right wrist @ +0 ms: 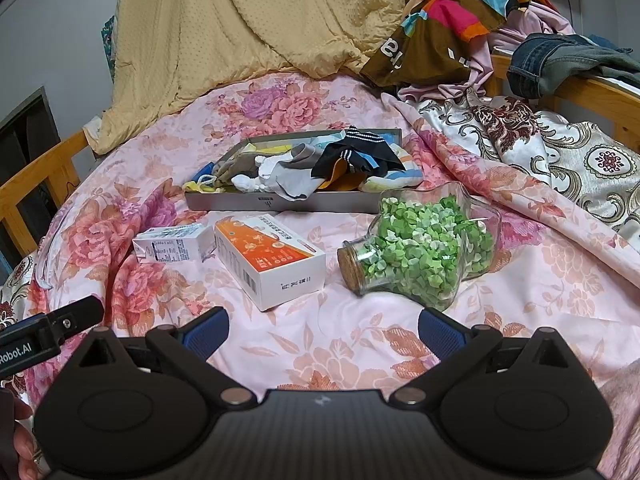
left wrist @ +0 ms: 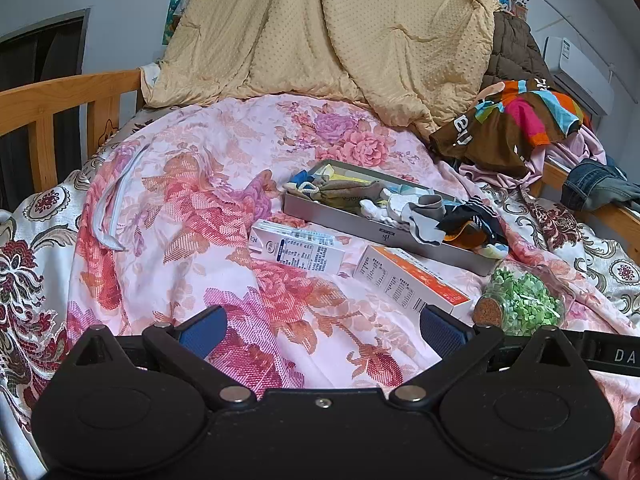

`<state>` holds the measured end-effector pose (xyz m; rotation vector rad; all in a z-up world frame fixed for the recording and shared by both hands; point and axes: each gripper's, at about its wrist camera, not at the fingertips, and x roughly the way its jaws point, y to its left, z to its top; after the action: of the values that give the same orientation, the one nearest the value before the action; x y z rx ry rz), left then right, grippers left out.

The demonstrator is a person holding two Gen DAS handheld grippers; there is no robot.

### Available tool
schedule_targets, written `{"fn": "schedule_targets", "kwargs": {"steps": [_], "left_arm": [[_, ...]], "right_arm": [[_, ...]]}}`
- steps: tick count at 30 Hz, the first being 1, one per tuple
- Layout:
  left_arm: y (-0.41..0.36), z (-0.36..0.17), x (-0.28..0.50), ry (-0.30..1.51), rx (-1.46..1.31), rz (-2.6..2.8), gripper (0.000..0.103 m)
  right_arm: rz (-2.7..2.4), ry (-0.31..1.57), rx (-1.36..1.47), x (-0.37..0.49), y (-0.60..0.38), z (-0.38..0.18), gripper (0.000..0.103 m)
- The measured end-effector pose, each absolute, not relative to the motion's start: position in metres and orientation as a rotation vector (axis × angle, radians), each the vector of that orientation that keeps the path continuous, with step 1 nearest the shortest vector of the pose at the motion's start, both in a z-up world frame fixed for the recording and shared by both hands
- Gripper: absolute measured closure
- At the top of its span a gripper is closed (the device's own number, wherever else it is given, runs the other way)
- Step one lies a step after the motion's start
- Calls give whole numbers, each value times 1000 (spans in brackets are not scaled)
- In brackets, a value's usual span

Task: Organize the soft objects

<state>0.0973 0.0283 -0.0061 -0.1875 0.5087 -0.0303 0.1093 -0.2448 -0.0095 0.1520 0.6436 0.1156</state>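
A shallow grey box lies on the pink floral bedspread, filled with several socks and small cloth pieces. In front of it lie a white milk carton, an orange-and-white box and a corked glass jar of green paper stars. My left gripper is open above the bedspread, short of the cartons. My right gripper is open too, near the orange box and the jar, holding nothing.
A tan quilt hangs at the bed's head. A colourful brown garment, pink clothes and jeans pile at the right by the wooden rail. The left gripper's body shows in the right wrist view.
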Motion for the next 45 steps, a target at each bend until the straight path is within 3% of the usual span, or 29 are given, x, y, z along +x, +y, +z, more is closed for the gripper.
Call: {"fn": "schedule_targets", "kwargs": {"steps": [45], "left_arm": [[31, -8, 97, 526, -210, -39, 1]], "right_arm": [[113, 649, 151, 109, -244, -9, 0]]}}
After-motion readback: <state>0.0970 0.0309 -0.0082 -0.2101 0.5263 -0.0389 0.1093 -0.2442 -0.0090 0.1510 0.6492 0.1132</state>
